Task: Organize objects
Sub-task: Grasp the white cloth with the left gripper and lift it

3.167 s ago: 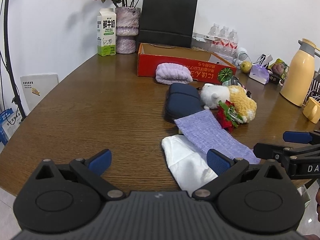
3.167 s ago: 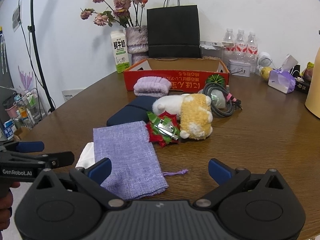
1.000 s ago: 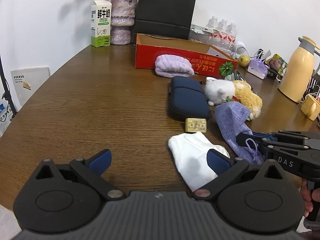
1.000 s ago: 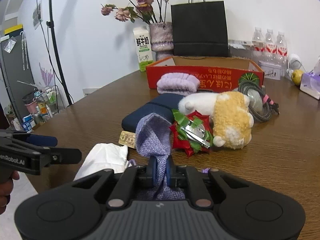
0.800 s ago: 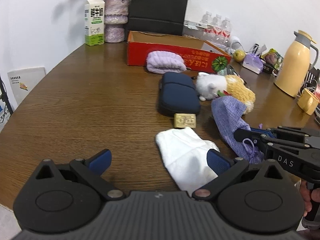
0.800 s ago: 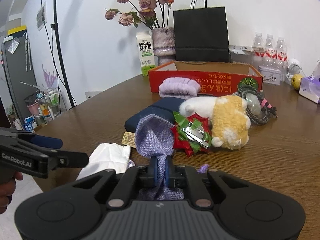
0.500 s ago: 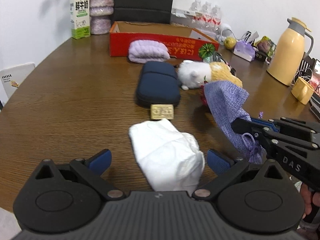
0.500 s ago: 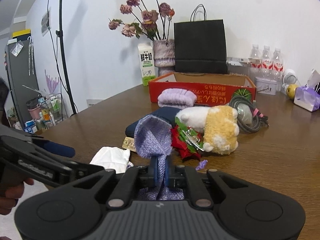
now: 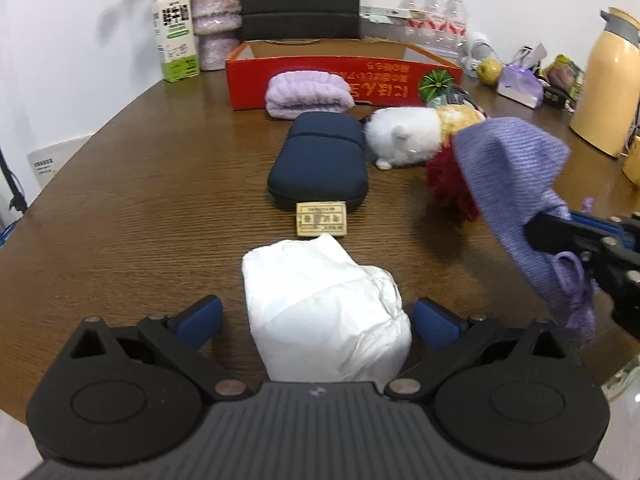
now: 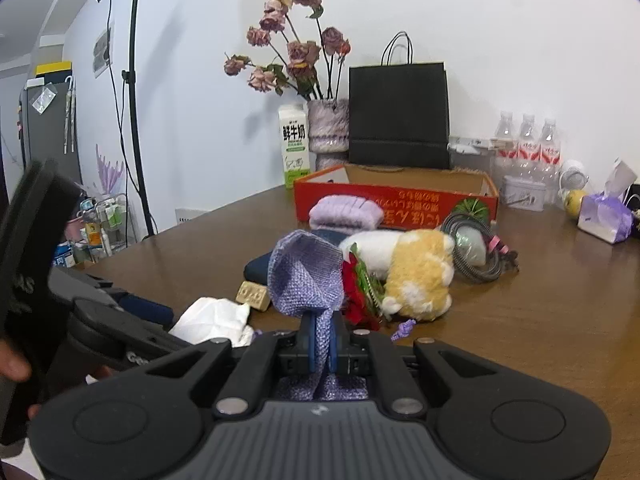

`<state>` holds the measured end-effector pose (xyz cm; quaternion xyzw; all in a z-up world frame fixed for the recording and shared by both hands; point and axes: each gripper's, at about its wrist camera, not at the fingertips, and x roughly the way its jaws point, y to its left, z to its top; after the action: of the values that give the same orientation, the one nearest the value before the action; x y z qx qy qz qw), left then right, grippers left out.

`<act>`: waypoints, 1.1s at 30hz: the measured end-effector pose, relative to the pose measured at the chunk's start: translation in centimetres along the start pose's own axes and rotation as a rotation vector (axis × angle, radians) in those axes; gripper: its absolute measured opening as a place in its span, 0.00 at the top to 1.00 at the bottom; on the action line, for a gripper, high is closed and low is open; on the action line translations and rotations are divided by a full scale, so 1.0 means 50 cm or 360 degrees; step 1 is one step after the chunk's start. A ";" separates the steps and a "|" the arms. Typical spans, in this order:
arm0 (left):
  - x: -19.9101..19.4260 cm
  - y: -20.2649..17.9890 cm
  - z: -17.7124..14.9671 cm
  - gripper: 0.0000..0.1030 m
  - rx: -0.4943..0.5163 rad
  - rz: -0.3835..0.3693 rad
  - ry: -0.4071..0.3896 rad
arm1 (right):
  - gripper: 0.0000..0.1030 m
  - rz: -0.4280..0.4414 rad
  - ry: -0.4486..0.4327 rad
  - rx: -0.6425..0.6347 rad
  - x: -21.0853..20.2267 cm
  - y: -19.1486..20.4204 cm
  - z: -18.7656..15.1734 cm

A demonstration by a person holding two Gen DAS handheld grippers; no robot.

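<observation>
Blue-padded fingers of the left gripper [image 9: 316,322] stand wide apart, one on each side of the near end of a white crumpled cloth [image 9: 324,312] that lies on the brown wooden table [image 9: 140,184]. Just beyond the cloth sits a small tan box [image 9: 321,219], touching the near end of a navy case [image 9: 319,160]; farther off are a lilac rolled towel [image 9: 308,94] and a red cardboard tray [image 9: 344,70]. At right, the right gripper [image 9: 560,236] holds a purple knitted pouch [image 9: 516,184] lifted above the table. Seen from the right wrist, the right gripper [image 10: 323,346] is clamped on the purple knitted pouch [image 10: 306,278], which stands up over its jaws. Beyond lie a red bow [image 10: 358,292] and a white-and-yellow plush toy [image 10: 416,276].
</observation>
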<state>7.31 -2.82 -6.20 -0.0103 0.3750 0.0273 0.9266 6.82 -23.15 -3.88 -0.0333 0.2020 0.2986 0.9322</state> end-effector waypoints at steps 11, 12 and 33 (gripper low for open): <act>-0.017 0.015 0.005 0.28 -0.0090 0.0052 -0.0033 | 0.94 -0.0116 -0.0057 -0.0017 -0.025 -0.051 0.014; -0.020 0.017 0.004 0.31 -0.0093 0.0043 -0.0041 | 0.94 -0.0122 -0.0061 -0.0016 -0.027 -0.053 0.014; -0.109 0.018 0.013 0.52 -0.0014 0.0037 -0.0349 | 0.94 -0.0132 -0.0127 -0.0027 -0.035 -0.043 0.033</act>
<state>3.80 -2.15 -1.95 -0.0070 0.2712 0.0407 0.9616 7.33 -25.58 -1.79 -0.0377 0.1606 0.2625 0.9507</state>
